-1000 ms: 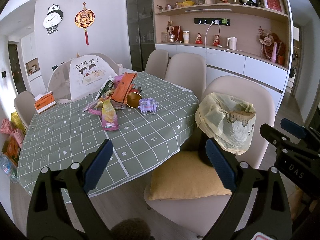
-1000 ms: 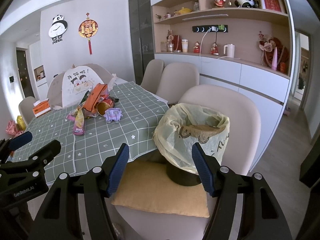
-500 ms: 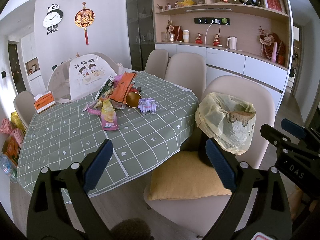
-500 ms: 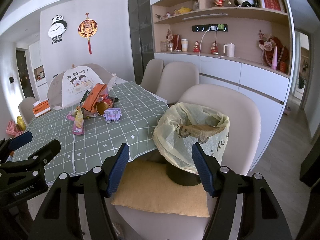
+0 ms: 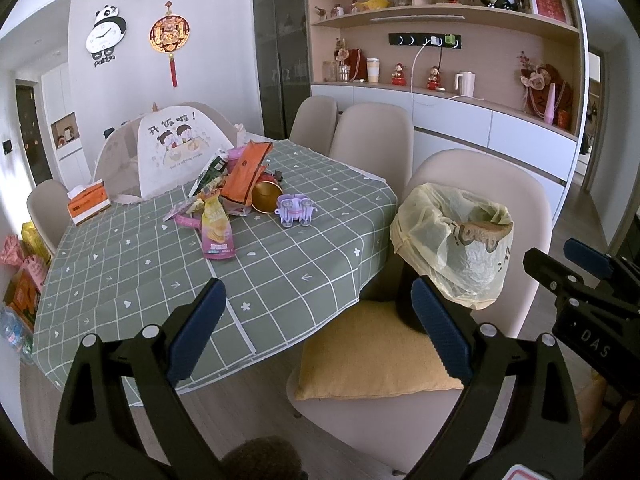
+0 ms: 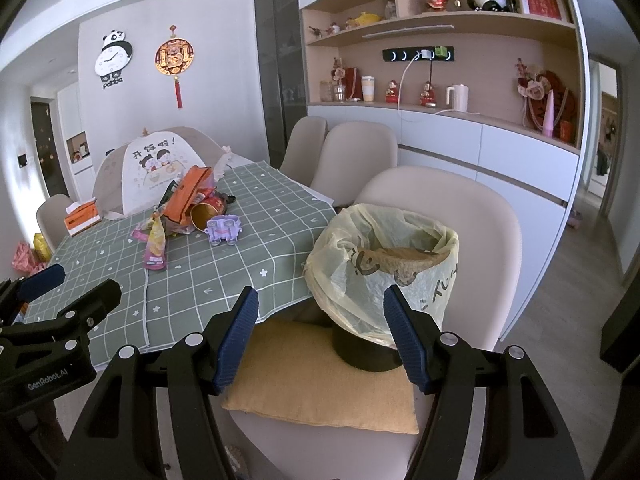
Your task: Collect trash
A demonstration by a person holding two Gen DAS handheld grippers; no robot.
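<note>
A pile of trash lies on the green checked table [image 5: 120, 280]: a pink snack bag [image 5: 217, 230], an orange wrapper [image 5: 245, 173], a gold can [image 5: 266, 197] and a purple plastic piece [image 5: 295, 209]. The pile also shows in the right wrist view [image 6: 188, 208]. A bin with a yellow liner bag [image 5: 454, 240] [image 6: 384, 260] stands on a chair cushion [image 5: 372, 356]. My left gripper [image 5: 316, 320] is open and empty, short of the table's near edge. My right gripper [image 6: 320, 320] is open and empty, just before the bin.
Beige chairs [image 5: 372, 136] stand around the table. A mesh food cover [image 5: 176, 152] and an orange tissue box [image 5: 88, 203] sit at the table's far side. A cabinet wall with shelves [image 5: 460, 92] runs along the right. Snack bags [image 5: 24, 272] lie at the left.
</note>
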